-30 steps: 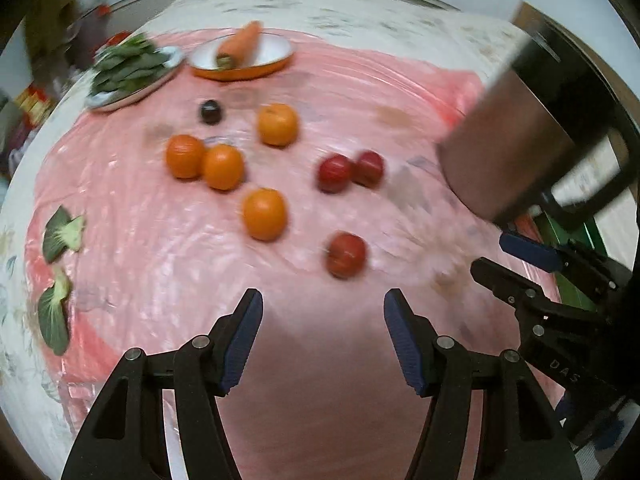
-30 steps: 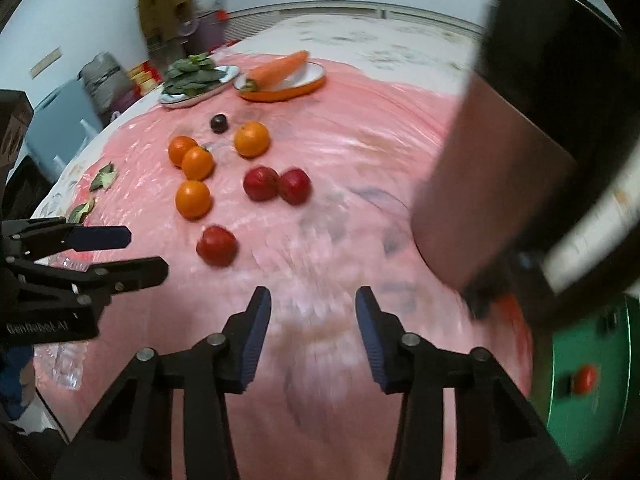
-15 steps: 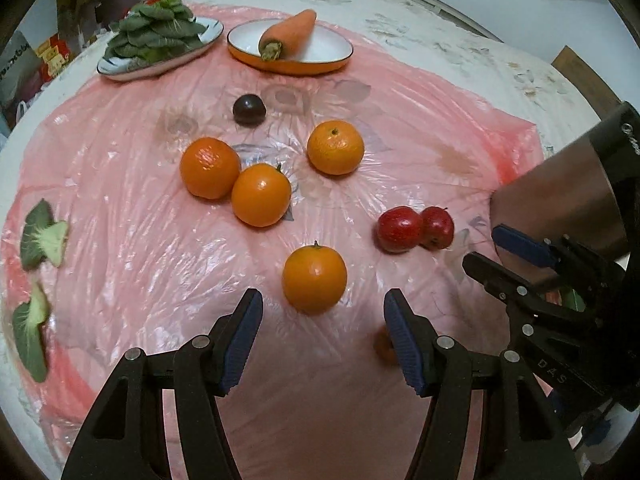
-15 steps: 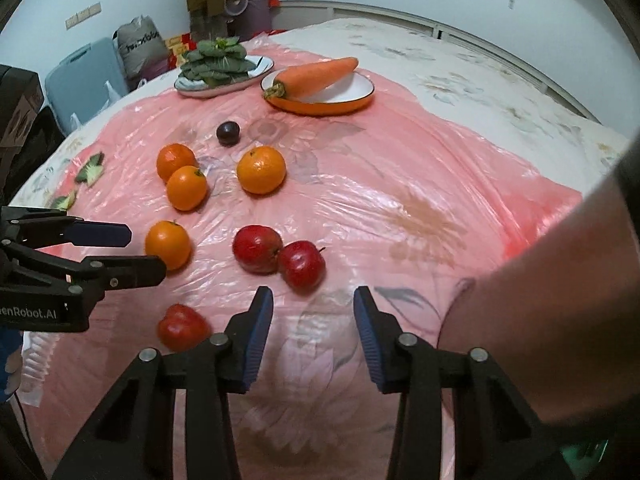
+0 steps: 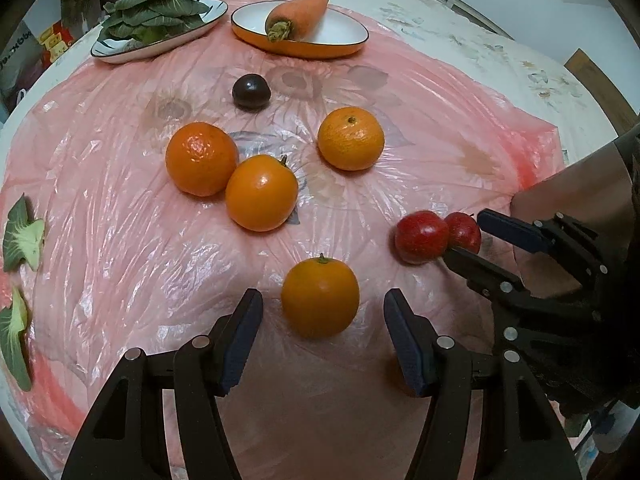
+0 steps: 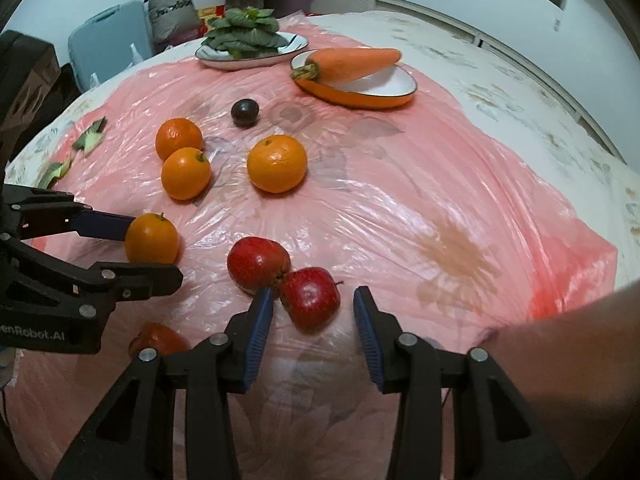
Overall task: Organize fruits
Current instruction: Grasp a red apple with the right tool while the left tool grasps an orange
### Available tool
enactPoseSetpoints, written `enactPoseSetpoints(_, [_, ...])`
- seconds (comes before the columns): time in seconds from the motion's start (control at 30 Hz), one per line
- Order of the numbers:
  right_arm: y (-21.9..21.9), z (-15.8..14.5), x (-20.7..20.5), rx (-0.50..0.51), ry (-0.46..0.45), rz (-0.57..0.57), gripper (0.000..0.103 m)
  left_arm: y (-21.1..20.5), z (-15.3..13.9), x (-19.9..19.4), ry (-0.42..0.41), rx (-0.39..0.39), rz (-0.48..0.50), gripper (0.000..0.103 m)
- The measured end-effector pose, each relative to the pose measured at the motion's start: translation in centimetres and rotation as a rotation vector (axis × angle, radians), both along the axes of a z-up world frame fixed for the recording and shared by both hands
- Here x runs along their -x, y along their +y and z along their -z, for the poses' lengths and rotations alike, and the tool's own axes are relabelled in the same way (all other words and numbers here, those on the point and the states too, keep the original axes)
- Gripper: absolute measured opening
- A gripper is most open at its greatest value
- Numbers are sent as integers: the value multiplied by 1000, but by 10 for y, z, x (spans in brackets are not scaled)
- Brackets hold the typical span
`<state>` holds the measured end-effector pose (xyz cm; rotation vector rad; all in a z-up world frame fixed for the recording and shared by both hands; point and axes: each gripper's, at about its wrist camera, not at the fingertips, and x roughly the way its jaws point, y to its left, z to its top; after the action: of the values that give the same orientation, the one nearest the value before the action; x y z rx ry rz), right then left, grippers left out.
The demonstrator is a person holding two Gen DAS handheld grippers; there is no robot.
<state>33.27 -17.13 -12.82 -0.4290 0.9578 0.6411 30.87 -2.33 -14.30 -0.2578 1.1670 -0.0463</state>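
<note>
On the pink plastic table cover point(image 5: 120, 200), the left gripper point(image 5: 322, 340), fingers apart, frames a round orange point(image 5: 320, 297), and the right gripper point(image 6: 313, 322), also spread, frames a red apple point(image 6: 310, 298); both should close centred, while only the right view shows a third red fruit point(image 6: 160, 340).

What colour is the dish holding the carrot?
The dish is orange outside, white inside, with a dark rim; it shows best in the left wrist view.
</note>
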Motion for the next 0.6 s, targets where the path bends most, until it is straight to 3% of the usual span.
enactPoseSetpoints(0.17, [9, 6, -5, 30, 2, -26, 74, 0, 4, -1, 4, -2, -1, 54])
enactPoseSetpoints(0.2, [10, 7, -5, 35, 5, -28, 72, 1, 5, -1, 5, -3, -1, 53])
enactPoseSetpoints(0.23, [11, 8, -6, 36, 6, -29, 57, 1, 5, -1, 4, -2, -1, 50])
enactPoseSetpoints(0.27, [11, 9, -6, 35, 11, -25, 53, 2, 5, -1, 5, -5, -1, 48])
enactPoseSetpoints(0.43, [9, 11, -8, 9, 28, 10, 53, 10, 9, 2, 4, -3, -8, 33])
enactPoseSetpoints(0.6, [3, 5, -6, -26, 30, 48, 53, 14, 7, 4, -5, 17, -2, 32])
